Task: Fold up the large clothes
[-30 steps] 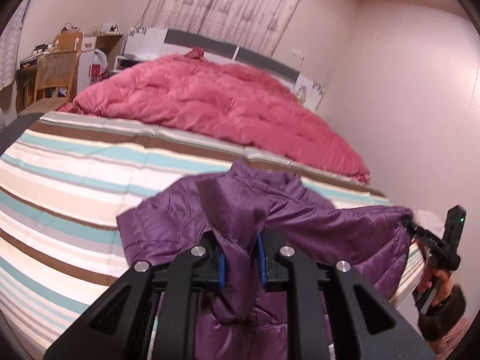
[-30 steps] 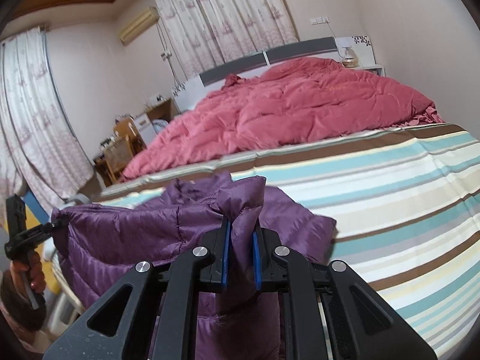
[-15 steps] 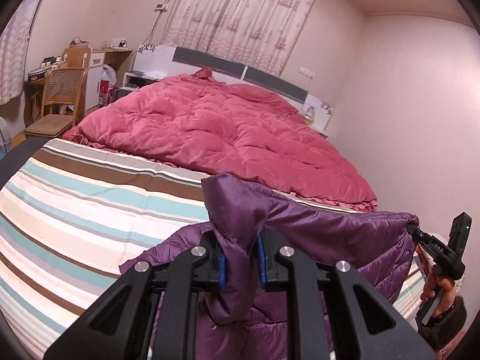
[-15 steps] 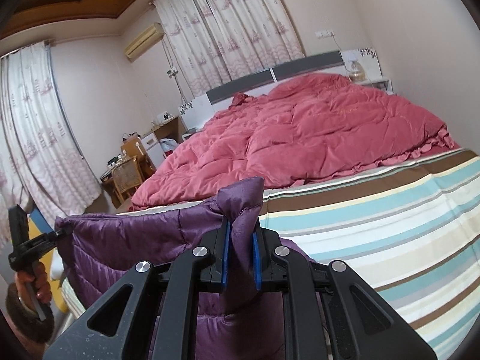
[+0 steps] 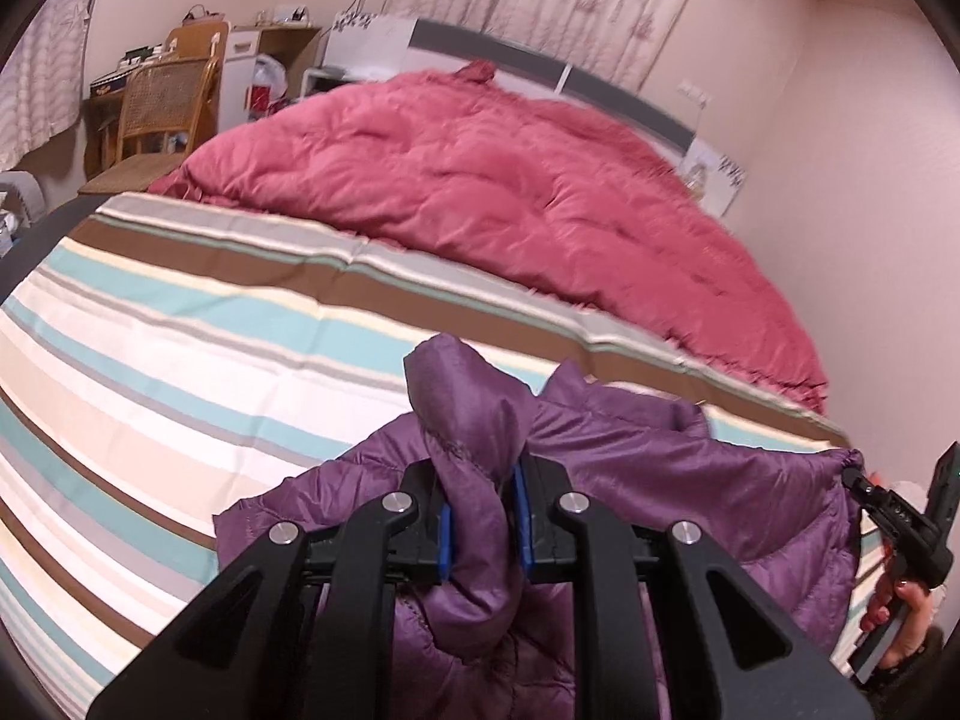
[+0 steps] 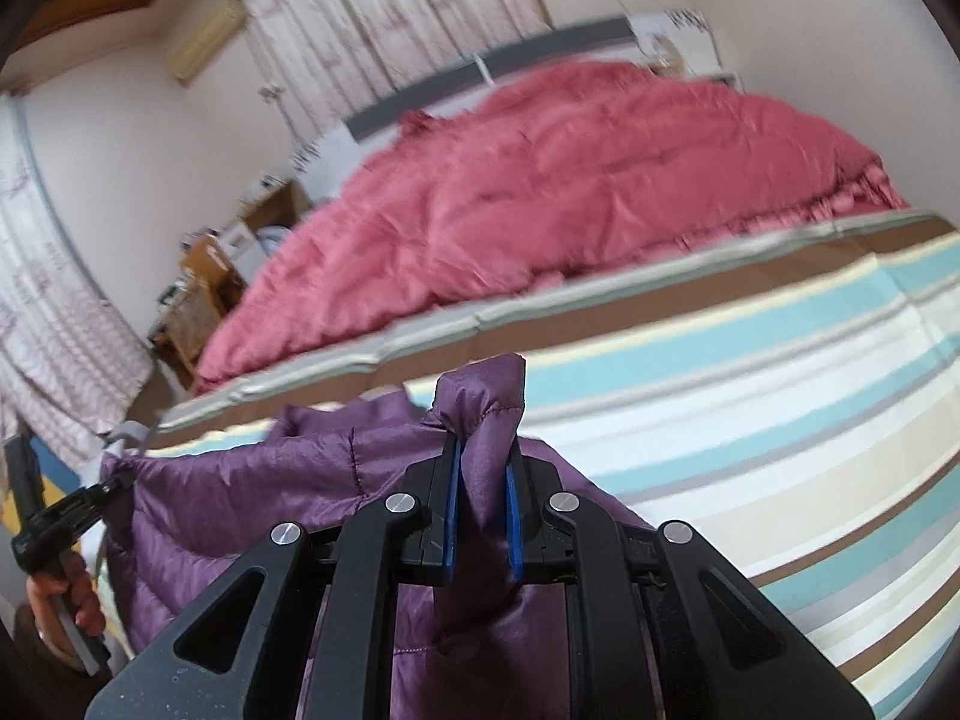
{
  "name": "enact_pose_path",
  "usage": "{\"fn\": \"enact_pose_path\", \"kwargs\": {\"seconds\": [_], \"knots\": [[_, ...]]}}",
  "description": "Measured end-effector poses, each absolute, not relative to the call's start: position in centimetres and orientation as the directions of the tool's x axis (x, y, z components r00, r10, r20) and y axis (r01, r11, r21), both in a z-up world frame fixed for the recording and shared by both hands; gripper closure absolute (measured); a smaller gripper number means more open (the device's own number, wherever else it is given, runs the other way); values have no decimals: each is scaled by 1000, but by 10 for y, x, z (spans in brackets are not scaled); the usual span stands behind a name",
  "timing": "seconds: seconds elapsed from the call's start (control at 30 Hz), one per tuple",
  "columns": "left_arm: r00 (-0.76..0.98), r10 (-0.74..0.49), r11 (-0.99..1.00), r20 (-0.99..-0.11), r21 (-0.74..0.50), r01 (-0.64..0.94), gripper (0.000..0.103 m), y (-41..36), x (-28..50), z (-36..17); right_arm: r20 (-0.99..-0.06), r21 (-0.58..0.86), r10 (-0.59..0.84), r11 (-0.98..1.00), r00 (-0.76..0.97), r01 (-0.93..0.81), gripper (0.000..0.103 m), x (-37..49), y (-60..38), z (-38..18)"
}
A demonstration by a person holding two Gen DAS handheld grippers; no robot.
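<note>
My left claw (image 5: pixel 483 516) is clamped on a bunched corner of the purple jacket (image 5: pixel 660 480), blue pads pinching the fabric. My right claw (image 6: pixel 483 516) grips another corner the same way. The jacket hangs stretched between them over the near edge of the striped sheet (image 5: pixel 180 360). A pink quilt (image 5: pixel 510 192) lies heaped beyond it.

Both views are evenly and softly lit with a warm pinkish cast; no hard shadows or glare are seen. Strong fisheye bending is shown, with black vignetted corners. The left wrist view is fairly sharp, only slightly smeared toward the right. The right wrist view is motion-blurred across its upper half, while the bottom centre is kept crisp.
</note>
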State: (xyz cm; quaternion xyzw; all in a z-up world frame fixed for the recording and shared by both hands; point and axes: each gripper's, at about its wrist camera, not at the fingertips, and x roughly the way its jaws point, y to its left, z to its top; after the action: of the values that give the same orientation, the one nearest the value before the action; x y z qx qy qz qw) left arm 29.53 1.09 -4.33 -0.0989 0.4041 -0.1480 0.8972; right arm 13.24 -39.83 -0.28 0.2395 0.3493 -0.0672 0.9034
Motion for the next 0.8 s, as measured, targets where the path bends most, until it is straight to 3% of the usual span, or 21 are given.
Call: {"fn": "enact_pose_path", "kwargs": {"seconds": [0.3, 0.5, 0.8], "knots": [[586, -192, 981, -787, -172, 91, 86, -8, 322, -97, -754, 322, 7, 875, 656, 361, 91, 165, -395, -64], [602, -120, 993, -789, -89, 80, 72, -16, 326, -126, -759, 300, -17, 878, 651, 373, 88, 177, -394, -87], [616, -132, 991, -777, -119, 62, 66, -13, 326, -144, -744, 270, -60, 884, 665, 381, 88, 177, -390, -95]]}}
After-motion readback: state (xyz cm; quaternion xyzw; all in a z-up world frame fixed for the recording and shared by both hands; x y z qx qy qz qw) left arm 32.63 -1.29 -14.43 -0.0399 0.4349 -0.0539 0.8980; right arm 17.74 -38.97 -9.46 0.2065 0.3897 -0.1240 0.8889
